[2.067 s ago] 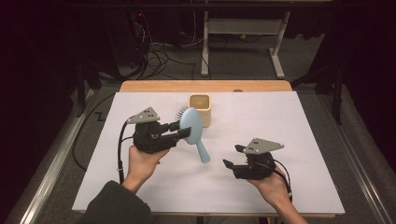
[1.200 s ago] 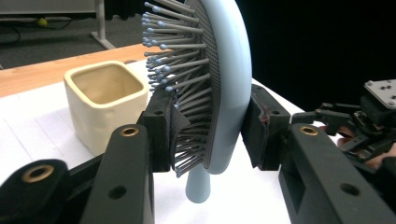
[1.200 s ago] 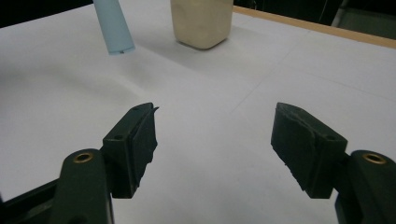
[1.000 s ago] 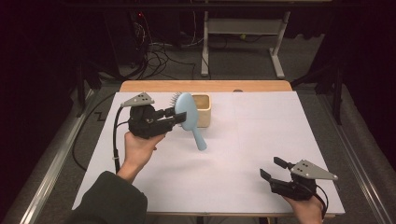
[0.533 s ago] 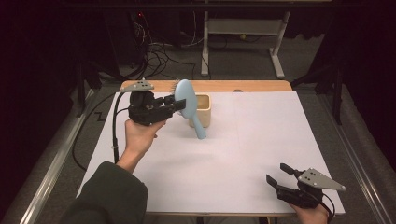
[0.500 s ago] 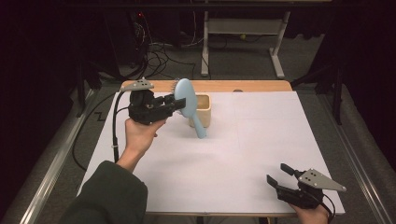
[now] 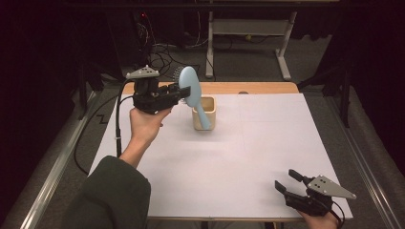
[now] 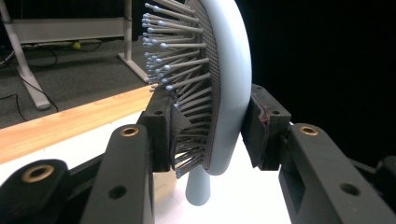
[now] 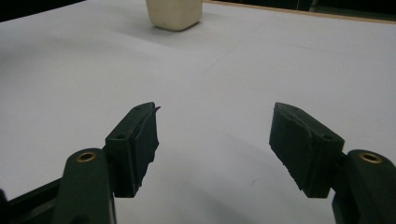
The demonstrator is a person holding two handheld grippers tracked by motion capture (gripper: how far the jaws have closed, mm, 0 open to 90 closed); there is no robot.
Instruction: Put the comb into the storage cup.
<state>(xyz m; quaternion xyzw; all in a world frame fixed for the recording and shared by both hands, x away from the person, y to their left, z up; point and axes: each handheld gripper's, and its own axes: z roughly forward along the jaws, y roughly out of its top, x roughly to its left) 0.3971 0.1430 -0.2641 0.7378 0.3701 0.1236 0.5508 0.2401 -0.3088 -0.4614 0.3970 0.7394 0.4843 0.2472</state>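
Observation:
A light-blue hairbrush [image 7: 190, 90] hangs upright over the cream square cup [image 7: 204, 112], handle pointing down in front of the cup's near wall. My left gripper [image 7: 181, 91] is shut on the brush head; in the left gripper view the jaws clamp the brush [image 8: 219, 88] across its bristles and back, with the handle [image 8: 198, 189] below. At the table's near right corner my right gripper [image 7: 287, 181] rests open with nothing between its jaws. In the right gripper view this gripper [image 9: 215, 140] faces the cup [image 9: 174, 14] far across the white surface.
The white tabletop [image 7: 248, 152] has a wooden strip [image 7: 258, 88] along its far edge. Beyond it stands a metal frame [image 7: 248, 33] on a grey floor with cables [image 7: 162, 52]. A cable [image 7: 118, 129] trails from the left gripper.
The left gripper has carried the brush away from me and up, so its handle now hangs at the cup. The right gripper withdrew to the near right corner and has stayed open.

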